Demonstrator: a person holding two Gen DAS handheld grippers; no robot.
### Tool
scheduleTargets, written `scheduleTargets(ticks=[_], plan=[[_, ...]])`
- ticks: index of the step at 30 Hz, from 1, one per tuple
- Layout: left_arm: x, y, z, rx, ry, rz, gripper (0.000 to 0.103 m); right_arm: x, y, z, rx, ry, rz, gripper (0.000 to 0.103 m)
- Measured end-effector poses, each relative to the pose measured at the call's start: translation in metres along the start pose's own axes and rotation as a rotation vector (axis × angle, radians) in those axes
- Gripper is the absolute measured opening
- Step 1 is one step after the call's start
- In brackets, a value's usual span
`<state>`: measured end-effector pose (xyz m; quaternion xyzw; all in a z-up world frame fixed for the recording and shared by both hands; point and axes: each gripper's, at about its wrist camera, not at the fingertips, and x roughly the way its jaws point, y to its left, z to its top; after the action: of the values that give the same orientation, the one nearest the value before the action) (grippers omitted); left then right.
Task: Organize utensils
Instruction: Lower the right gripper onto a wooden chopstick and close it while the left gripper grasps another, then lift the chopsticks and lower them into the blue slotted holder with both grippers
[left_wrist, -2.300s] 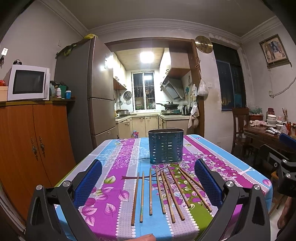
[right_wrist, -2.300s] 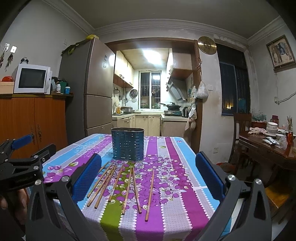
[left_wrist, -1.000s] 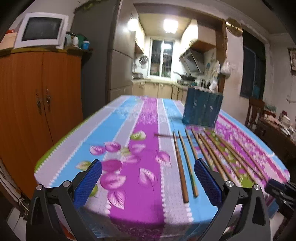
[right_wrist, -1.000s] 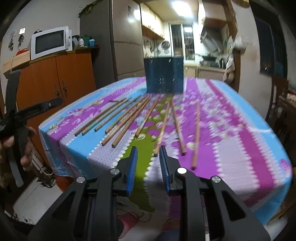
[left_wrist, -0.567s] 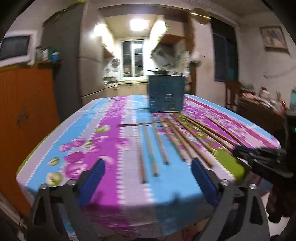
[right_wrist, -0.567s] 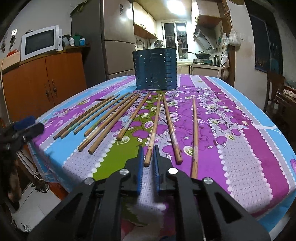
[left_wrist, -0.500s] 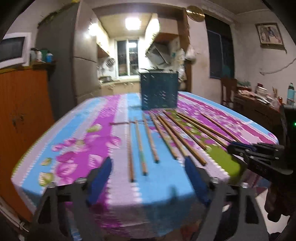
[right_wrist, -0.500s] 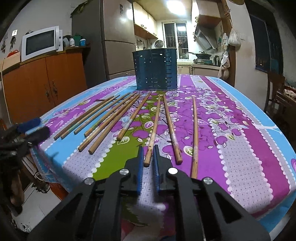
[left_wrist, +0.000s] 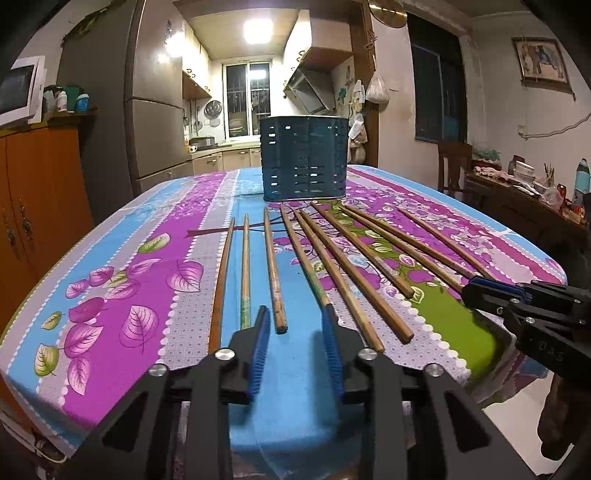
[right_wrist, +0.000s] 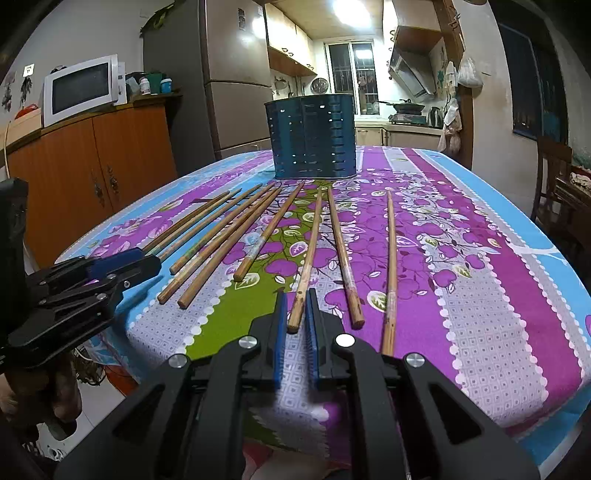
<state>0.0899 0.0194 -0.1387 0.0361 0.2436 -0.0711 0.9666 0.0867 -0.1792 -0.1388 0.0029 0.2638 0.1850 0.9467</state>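
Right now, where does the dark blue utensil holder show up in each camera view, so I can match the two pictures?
Left wrist view: the dark blue utensil holder stands upper centre, upright at the far end of the chopstick row.
Right wrist view: the holder is upper centre again, upright just past the chopstick tips.
Shared landmark: the lit kitchen window behind it.

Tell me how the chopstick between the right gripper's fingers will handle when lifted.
Probably stiff and light: the chopstick is a thin, straight wooden stick. Held only at its near tip by the right hand-held gripper, it may droop or pivot. Being round, it could roll on the tablecloth if dropped.
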Motion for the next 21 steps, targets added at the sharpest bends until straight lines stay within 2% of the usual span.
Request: scheduleTargets(ticks=[9,17,18,19,21], plan=[[0.011,0.003,0.002,-0.025,0.01,0.011,0.026,0.003,-0.002,0.001,0.009,-0.006,0.01,0.009],[0.015,0.001,-0.005,-0.011,-0.064,0.042,0.026,0.006,0.002,-0.001,0.004,-0.037,-0.003,0.009],[0.014,0.0,-0.006,-0.013,-0.07,0.044,0.024,0.006,0.001,-0.002,0.005,-0.04,-0.004,0.009],[0.014,-0.001,-0.006,-0.019,-0.072,0.053,0.01,0.006,0.001,-0.002,0.012,-0.043,-0.006,0.008],[0.013,0.001,-0.006,-0.033,-0.07,0.058,0.008,0.005,-0.001,-0.003,0.024,-0.049,-0.008,0.006]])
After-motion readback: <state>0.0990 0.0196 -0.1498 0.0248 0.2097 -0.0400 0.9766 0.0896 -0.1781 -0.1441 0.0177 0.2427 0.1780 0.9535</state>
